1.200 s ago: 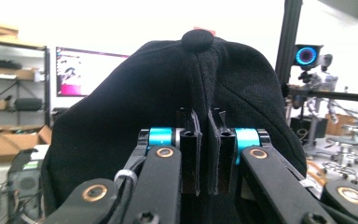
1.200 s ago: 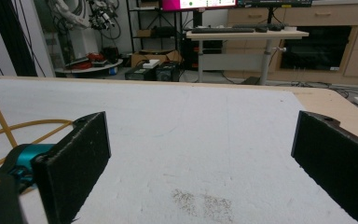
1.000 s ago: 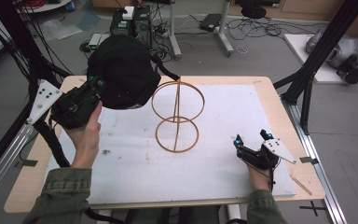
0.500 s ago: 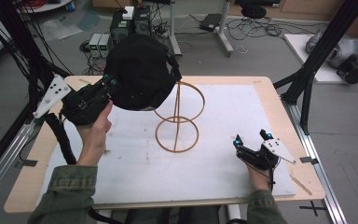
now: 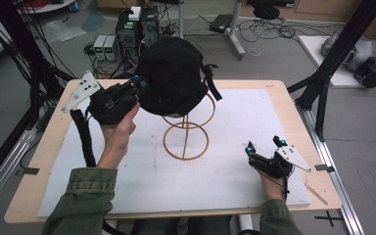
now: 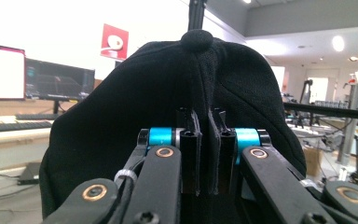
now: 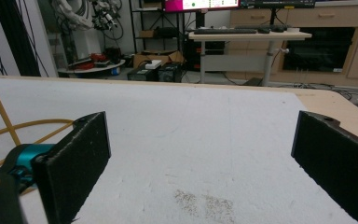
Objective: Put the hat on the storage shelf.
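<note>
A black cap (image 5: 174, 76) hangs in the air over the upper ring of a gold wire stand (image 5: 186, 128) at the middle of the table. My left gripper (image 5: 138, 84) is shut on the cap's left edge and holds it up. In the left gripper view the jaws pinch a fold of the black cap (image 6: 177, 98), with my left gripper (image 6: 205, 154) pressed flat on the cloth. My right gripper (image 5: 264, 145) rests on the white mat (image 5: 235, 122) at the front right, open and empty. The right gripper view shows my right gripper (image 7: 200, 154) with jaws wide apart and the stand's base (image 7: 9, 128) at the left edge.
The white mat covers most of a wooden table (image 5: 293, 117). Black frame posts (image 5: 333, 63) stand at the right and left. Computers and cables (image 5: 127, 29) lie on the floor beyond the far edge.
My left hand has carried the cap rightward, from left of the stand to above its top ring. The right gripper has stayed where it was.
</note>
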